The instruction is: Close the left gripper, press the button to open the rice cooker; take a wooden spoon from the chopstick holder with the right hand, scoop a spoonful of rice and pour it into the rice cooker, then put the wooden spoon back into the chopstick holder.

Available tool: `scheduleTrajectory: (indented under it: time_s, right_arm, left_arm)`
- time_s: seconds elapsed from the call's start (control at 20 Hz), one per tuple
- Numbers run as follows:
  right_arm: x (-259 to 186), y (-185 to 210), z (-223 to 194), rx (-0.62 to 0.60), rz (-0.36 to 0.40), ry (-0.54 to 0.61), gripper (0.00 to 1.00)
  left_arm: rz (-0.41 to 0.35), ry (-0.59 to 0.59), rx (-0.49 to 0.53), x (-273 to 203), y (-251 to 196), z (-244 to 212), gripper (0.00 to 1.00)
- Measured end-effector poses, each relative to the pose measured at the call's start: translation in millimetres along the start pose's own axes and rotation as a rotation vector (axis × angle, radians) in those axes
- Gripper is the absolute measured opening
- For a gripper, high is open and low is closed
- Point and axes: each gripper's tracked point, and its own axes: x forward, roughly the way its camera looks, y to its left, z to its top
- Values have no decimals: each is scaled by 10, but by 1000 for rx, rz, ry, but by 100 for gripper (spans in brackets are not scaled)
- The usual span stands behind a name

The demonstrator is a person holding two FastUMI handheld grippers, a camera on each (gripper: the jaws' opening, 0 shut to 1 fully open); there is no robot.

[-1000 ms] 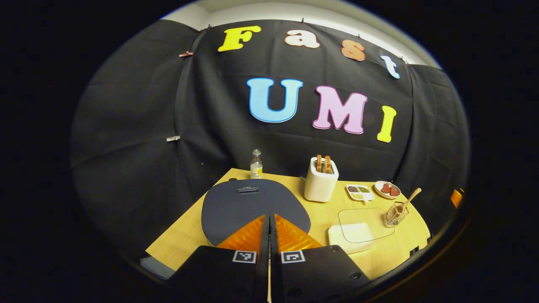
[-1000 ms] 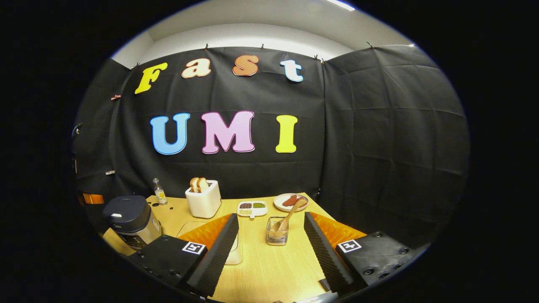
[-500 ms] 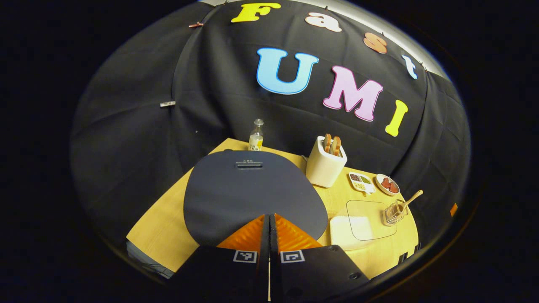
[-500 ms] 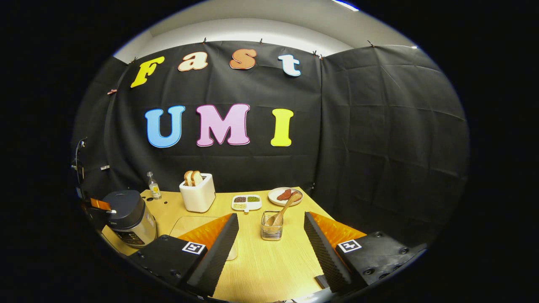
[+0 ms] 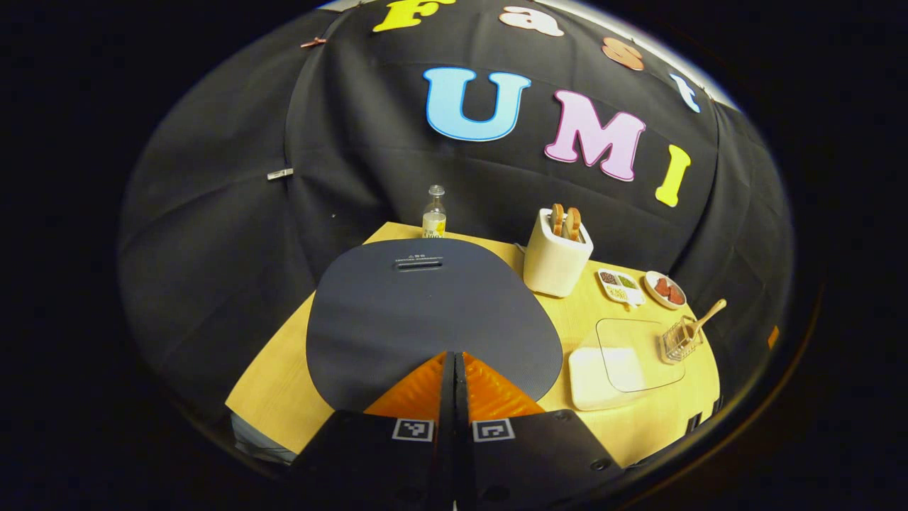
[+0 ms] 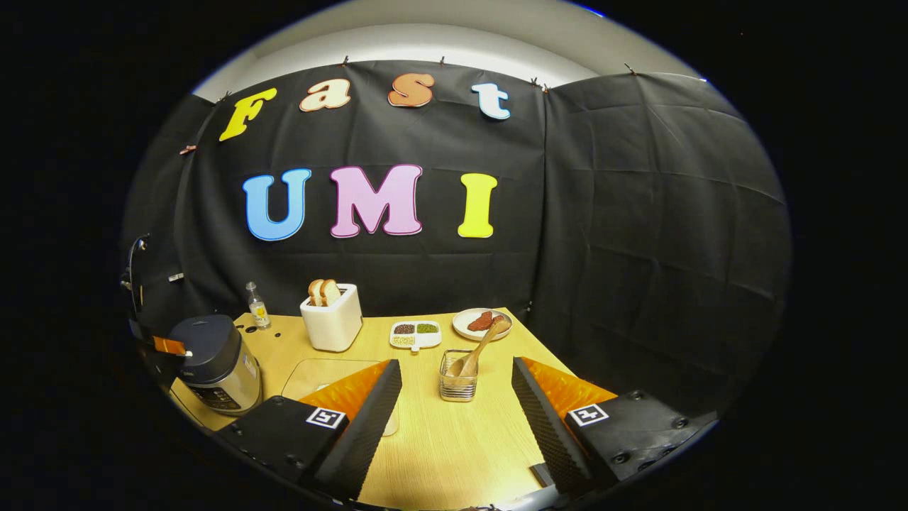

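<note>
In the left gripper view, the left gripper (image 5: 454,365) is fully closed, its two fingers pressed together with nothing between them. Its tips lie over the near edge of the rice cooker (image 5: 433,312), whose dark lid takes the centre of the frame. The lid is down, so the button is not yet pressed, as far as I can judge. The button itself I cannot find in this view; it may be under the fingers. The coming move depends on this: the cooker lies straight ahead of and below the closed tips, so the push should go forward and down along the fingers' own axis.

In the right gripper view, the right gripper (image 6: 454,387) is wide open and holds nothing. The chopstick holder (image 6: 457,376) stands on the counter (image 6: 454,447) between its fingers, a little farther on, and the wooden spoon (image 6: 481,348) leans in it with the handle toward the upper right.

Compared with one second ago, the lid looks larger and nearer in the left gripper view, and the chopstick holder sits a little farther off in the right gripper view.
</note>
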Motion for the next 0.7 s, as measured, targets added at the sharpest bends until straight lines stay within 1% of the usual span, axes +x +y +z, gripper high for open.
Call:
scheduleTrajectory:
  time_s: [0.05, 0.15, 0.2, 0.3, 0.4, 0.45, 0.5, 0.6, 0.7]
  right_arm:
    - [41, 12, -3, 0, 9, 7, 98]
    - [106, 56, -11, 1, 37, 15, 98]
    - [140, 72, -22, -5, 54, 18, 98]
    - [218, 88, -61, -17, 90, 35, 98]
    - [318, 78, -49, -16, 115, 43, 98]
    - [376, 52, -29, -13, 118, 41, 98]
    - [437, 26, 4, -7, 122, 37, 98]
    - [565, -20, 73, 4, 124, 23, 98]
    - [687, -62, 108, 18, 128, 18, 98]
  left_arm:
    - [-5, 5, -20, -2, 1, -11, 6]
    - [1, 17, 13, 10, -2, -62, 6]
    - [17, 28, 48, 19, -13, -73, 7]
    - [57, 3, 105, 34, -23, -33, 6]
    - [80, -22, 101, -21, -43, 24, 6]
    - [106, -48, 94, -95, -3, 102, 6]
    - [128, -107, 89, -179, 6, 250, 6]
    - [161, -295, 106, -449, -55, 754, 6]
    - [222, -428, 124, -786, -77, 1229, 6]
